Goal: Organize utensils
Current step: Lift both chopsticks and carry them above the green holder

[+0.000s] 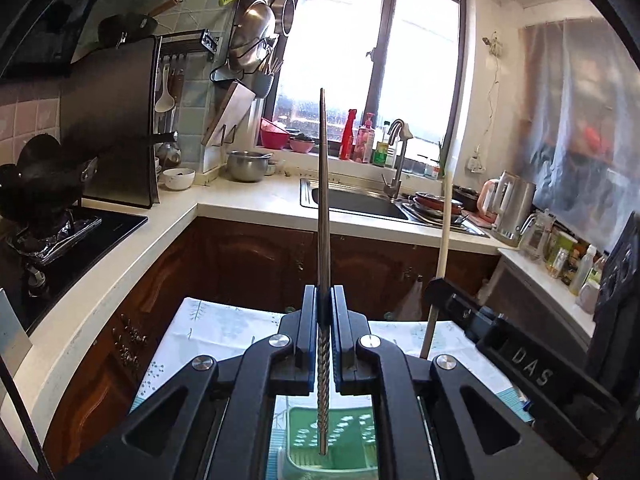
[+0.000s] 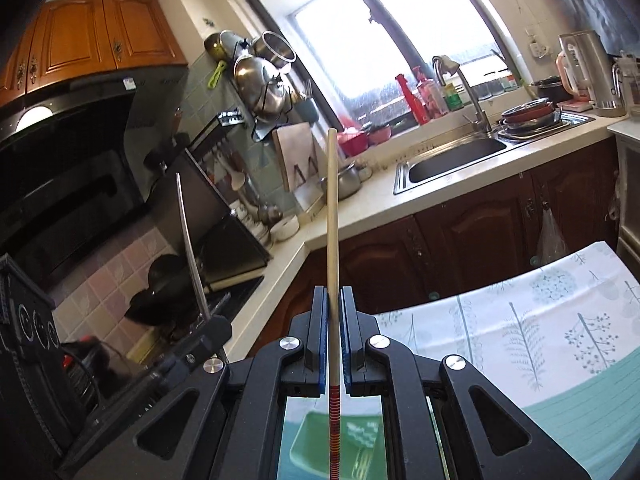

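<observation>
My left gripper (image 1: 325, 294) is shut on a metal chopstick (image 1: 323, 184) that stands up between the blue pads, its twisted end hanging down over a green tray (image 1: 352, 436). In the right wrist view my right gripper (image 2: 333, 296) is shut on a wooden chopstick (image 2: 332, 216) with a red striped end, also over the green tray (image 2: 316, 436). Each gripper shows in the other's view: the right gripper (image 1: 438, 286) with its wooden chopstick (image 1: 443, 240) at the right, the left gripper (image 2: 216, 326) with the metal chopstick (image 2: 188, 240) at the left. Both are raised above the table.
A table with a tree-print cloth (image 2: 540, 320) lies below. Beyond it run dark wooden cabinets (image 1: 260, 264), a white counter (image 1: 248, 200), a sink (image 1: 360, 204) with a tap, a hob with a black wok (image 1: 36, 184), and hanging pots (image 1: 252, 36).
</observation>
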A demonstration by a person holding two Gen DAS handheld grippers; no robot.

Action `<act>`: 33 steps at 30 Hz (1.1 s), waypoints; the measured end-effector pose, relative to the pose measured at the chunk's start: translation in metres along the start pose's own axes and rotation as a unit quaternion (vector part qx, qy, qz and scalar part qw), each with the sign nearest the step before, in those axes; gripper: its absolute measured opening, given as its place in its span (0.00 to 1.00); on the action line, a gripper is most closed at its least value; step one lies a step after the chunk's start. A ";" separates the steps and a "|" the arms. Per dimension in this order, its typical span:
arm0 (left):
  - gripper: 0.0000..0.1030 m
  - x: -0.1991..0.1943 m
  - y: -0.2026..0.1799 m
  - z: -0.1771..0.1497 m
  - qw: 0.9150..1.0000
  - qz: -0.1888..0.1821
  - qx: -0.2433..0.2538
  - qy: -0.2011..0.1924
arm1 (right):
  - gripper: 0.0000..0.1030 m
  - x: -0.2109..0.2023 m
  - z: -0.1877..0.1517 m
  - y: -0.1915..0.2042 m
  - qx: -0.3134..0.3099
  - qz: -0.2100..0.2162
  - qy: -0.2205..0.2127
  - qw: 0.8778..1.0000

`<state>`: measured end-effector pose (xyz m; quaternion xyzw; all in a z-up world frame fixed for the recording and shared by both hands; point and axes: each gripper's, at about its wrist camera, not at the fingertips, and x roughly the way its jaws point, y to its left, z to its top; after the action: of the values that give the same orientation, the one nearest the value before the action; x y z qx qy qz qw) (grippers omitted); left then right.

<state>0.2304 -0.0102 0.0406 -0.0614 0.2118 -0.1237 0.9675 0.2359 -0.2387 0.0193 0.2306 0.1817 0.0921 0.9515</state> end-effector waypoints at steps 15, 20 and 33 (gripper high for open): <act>0.04 0.055 0.035 -0.049 0.999 -0.008 -0.030 0.027 | 0.05 0.109 -0.063 -0.016 -0.077 -0.005 -0.011 0.997; 0.04 0.050 0.034 -0.067 0.999 -0.021 -0.019 0.034 | 0.05 0.102 -0.096 -0.013 -0.127 0.023 0.007 0.992; 0.17 0.023 0.031 -0.088 0.994 -0.036 -0.001 0.104 | 0.09 0.075 -0.138 -0.013 -0.179 0.049 0.081 0.979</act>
<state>0.2200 0.0071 -0.0536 -0.0565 0.3095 -0.1638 0.9350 0.2527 -0.1745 -0.1238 0.0572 0.2269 0.1877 0.9539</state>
